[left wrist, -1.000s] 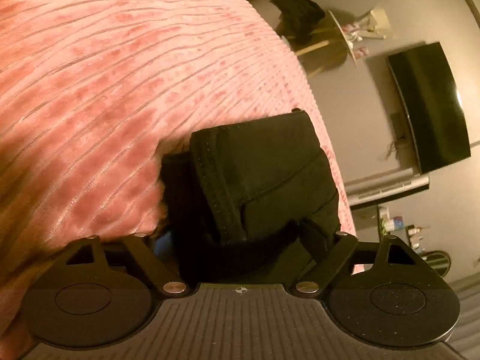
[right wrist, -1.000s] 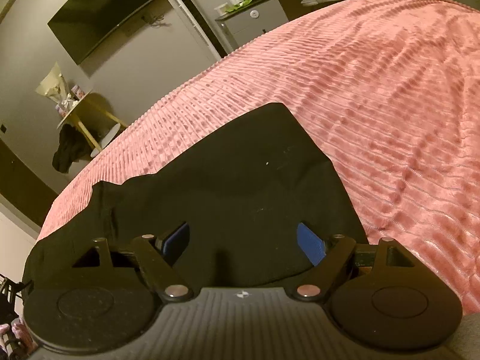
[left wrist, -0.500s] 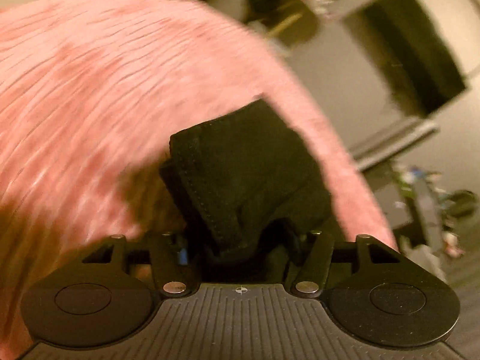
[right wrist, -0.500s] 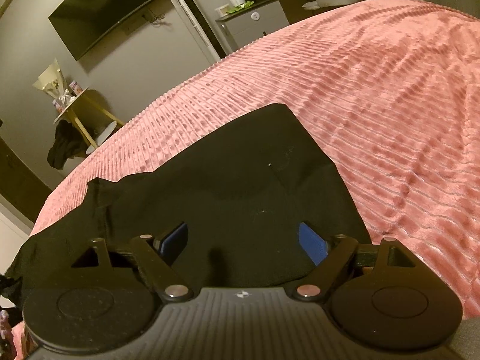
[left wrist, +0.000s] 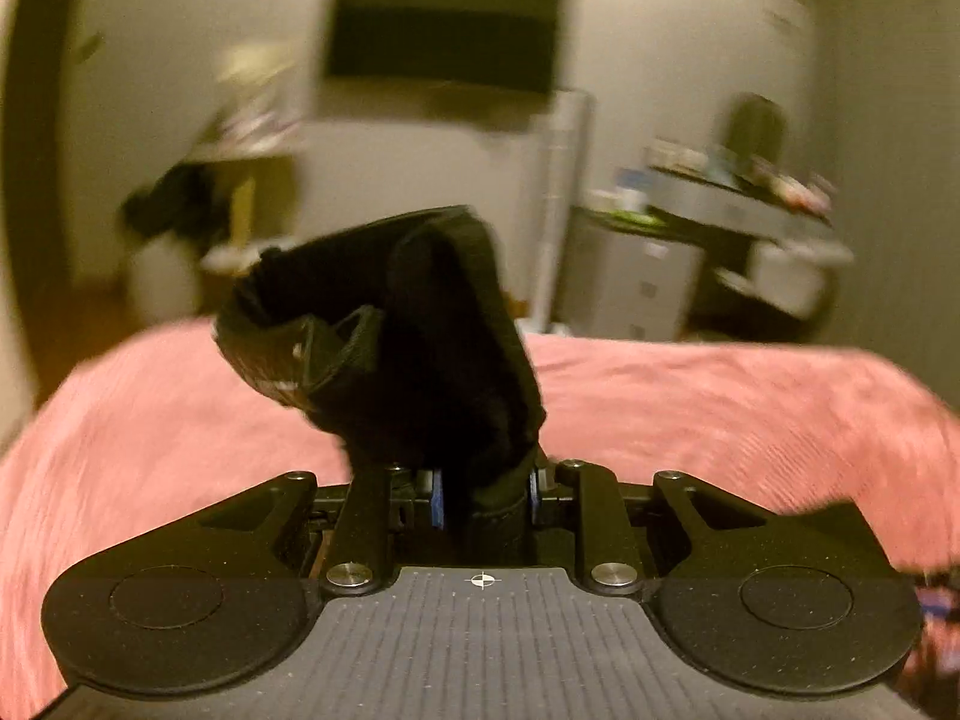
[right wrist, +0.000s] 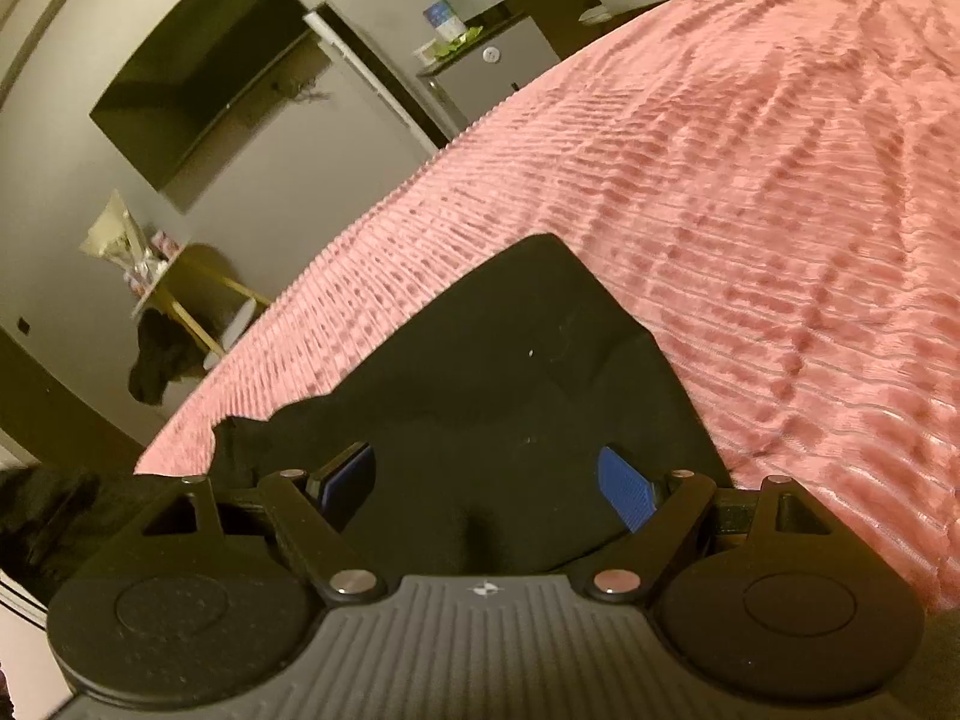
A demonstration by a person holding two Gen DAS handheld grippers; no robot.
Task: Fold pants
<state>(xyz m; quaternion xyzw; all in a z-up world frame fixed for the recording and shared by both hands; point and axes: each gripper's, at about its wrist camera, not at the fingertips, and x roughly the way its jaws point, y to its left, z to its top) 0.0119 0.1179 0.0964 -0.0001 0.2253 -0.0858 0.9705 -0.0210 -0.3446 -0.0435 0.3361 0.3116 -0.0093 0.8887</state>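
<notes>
The black pants [right wrist: 510,408] lie on the pink ribbed bedspread [right wrist: 780,210] in the right wrist view. My right gripper [right wrist: 489,480] is open, its blue pads [right wrist: 627,489] spread wide just over the near part of the fabric. In the left wrist view my left gripper [left wrist: 483,489] is shut on a bunched end of the pants [left wrist: 408,336], which stands lifted above the bedspread [left wrist: 720,408]. The view is blurred by motion.
A dark wall TV [right wrist: 204,72] hangs behind the bed. A small yellow-legged side table [right wrist: 180,294] with dark cloth draped on it stands by the wall. A grey cabinet [right wrist: 480,60] with small items sits at the bed's far edge.
My left gripper closed on the end of the pants and swung up and around, lifting the bunched fabric off the bed. The right gripper stayed open over the fabric, barely moving.
</notes>
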